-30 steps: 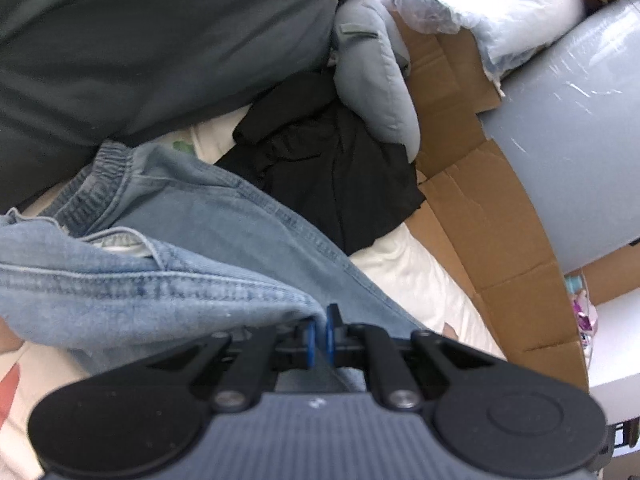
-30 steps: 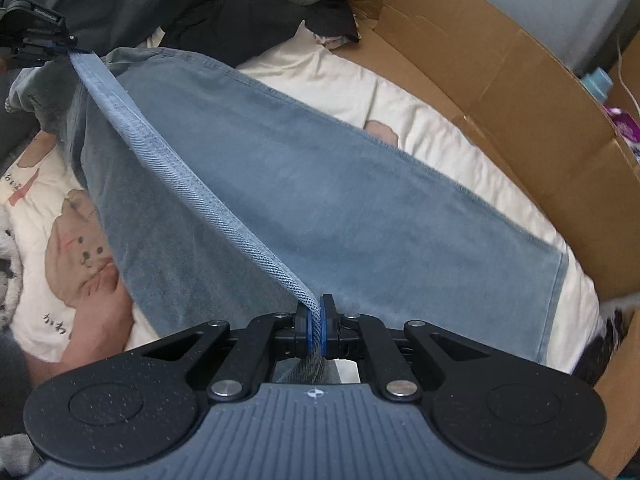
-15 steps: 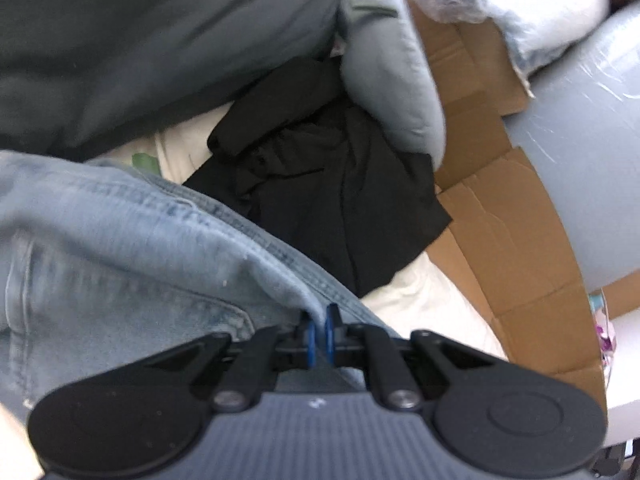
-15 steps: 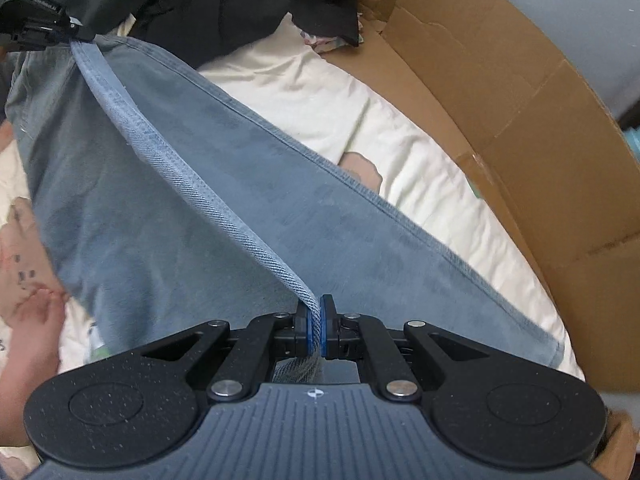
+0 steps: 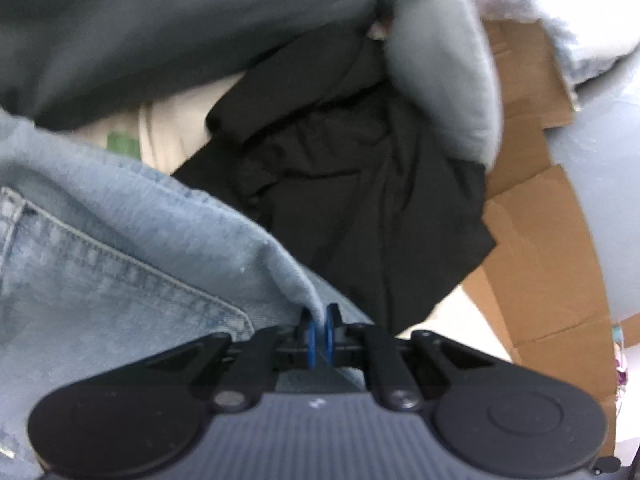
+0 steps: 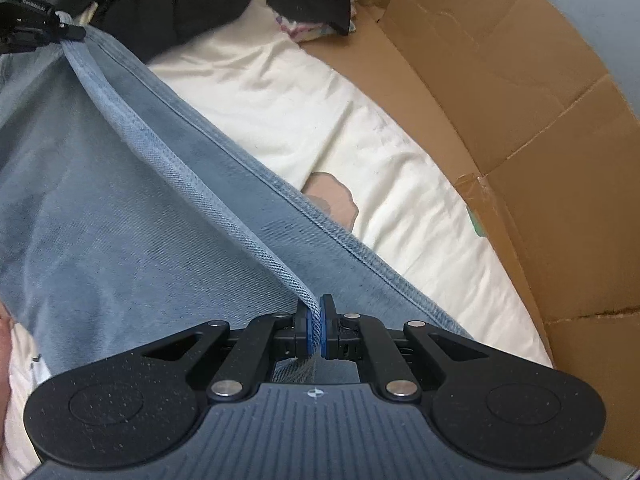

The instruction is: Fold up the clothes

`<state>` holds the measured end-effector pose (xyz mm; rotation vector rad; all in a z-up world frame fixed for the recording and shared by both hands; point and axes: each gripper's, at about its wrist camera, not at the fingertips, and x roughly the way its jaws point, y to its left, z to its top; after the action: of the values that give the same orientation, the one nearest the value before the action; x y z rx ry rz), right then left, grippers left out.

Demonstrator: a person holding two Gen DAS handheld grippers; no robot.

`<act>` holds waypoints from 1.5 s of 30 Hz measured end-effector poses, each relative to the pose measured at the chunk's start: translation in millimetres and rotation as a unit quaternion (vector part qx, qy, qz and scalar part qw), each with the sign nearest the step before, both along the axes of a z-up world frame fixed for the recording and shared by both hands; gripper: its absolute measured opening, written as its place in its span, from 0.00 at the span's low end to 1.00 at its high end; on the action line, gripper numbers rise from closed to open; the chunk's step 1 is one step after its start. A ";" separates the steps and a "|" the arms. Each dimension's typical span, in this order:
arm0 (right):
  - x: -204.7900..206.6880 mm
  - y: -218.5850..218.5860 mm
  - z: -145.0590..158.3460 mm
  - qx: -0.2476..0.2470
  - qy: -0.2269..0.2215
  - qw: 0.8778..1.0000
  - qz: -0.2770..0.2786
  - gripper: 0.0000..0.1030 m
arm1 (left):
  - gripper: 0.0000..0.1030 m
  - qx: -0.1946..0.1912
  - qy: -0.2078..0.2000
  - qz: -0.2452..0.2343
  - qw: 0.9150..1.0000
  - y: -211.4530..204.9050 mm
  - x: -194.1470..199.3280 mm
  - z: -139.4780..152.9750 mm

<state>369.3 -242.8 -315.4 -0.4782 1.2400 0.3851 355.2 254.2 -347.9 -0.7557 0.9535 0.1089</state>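
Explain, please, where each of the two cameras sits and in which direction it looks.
Left wrist: sits on the left gripper, looks along its fingers over the jeans to a black garment and cardboard; only the gripper shows.
Right wrist: sits on the right gripper, looks along the taut denim edge to the left gripper, over a cream blanket.
Shared: jeans, black garment, cardboard.

left wrist cam: rides behind left hand-held gripper (image 5: 319, 330), close over light-blue denim jeans (image 5: 120, 248), faces crumpled black garment (image 5: 352, 184) | right wrist cam: behind right hand-held gripper (image 6: 316, 330), looks along jeans toward left gripper | shared: jeans, black garment, brown cardboard wall (image 6: 520, 120)
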 end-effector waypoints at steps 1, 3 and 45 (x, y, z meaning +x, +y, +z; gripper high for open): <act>4.6 1.2 -5.5 -0.004 0.004 1.000 0.000 0.01 | 0.06 0.001 0.006 -0.002 1.000 0.3 2.8 -5.7; 14.0 3.1 -21.1 -0.012 0.010 1.000 -0.010 0.02 | 0.09 0.003 0.009 -0.013 1.000 0.5 6.5 -13.0; 29.1 18.1 -61.3 -0.046 -0.012 0.997 -0.061 0.03 | 0.03 0.194 0.029 -0.006 0.981 145.2 -27.3 -20.5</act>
<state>398.4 -224.7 -376.7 -0.4813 1.2612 0.2183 327.9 399.4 -368.4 -0.3873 0.9544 0.2979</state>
